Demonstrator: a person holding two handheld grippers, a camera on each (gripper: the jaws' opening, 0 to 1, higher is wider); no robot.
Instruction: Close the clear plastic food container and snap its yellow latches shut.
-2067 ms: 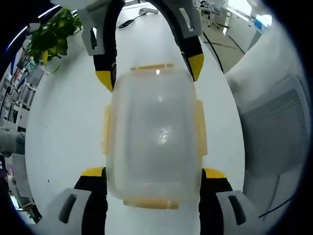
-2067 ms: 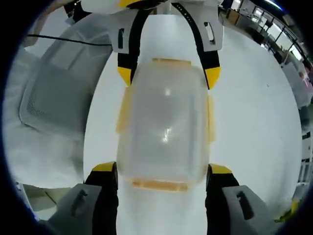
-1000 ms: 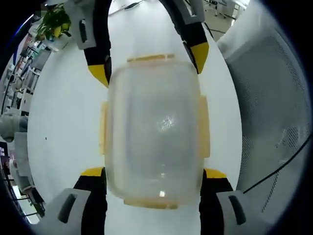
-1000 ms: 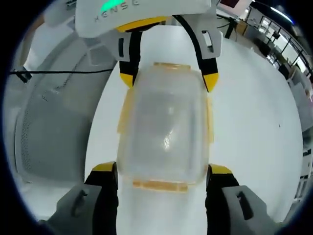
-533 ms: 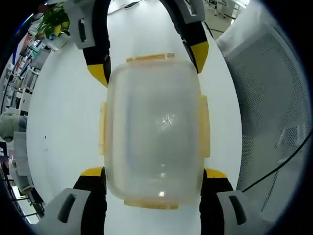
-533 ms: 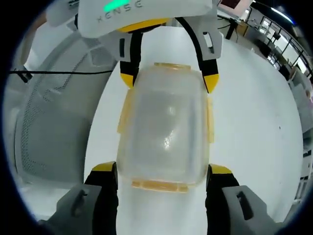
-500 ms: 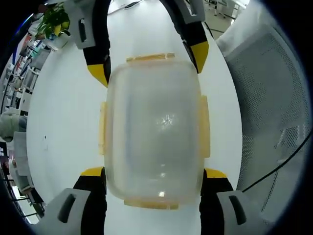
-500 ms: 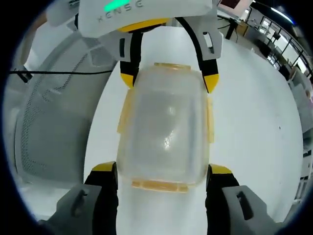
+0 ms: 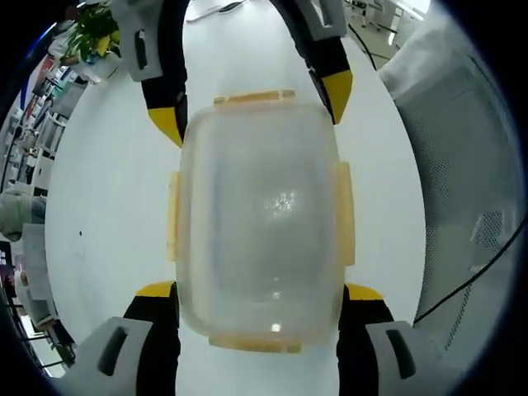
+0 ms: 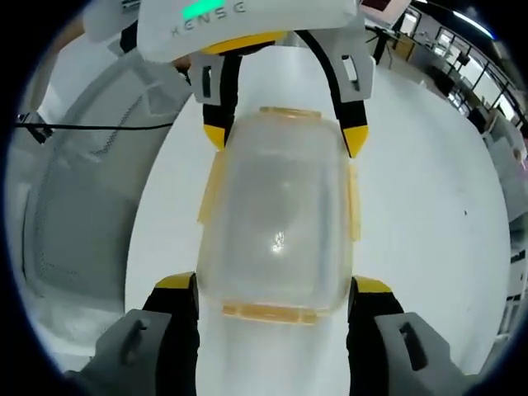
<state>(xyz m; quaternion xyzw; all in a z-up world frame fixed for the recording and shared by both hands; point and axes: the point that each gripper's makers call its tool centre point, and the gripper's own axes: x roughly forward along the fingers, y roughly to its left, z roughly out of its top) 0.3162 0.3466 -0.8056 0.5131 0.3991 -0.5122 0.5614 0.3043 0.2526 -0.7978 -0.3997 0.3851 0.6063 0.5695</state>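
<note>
A long, smooth white table [image 9: 115, 206] carries a clear plastic food container with yellow latches [image 9: 257, 219], which rests flat on it. At the far end, a leafy green potted plant [image 9: 92, 33] stands near the edge, and a thin dark cable [image 9: 216, 8] lies on the tabletop.

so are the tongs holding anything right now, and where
Both straddle the clear container, one at each short end: left tongs and right tongs. Whether either is squeezing it cannot be told.
</note>
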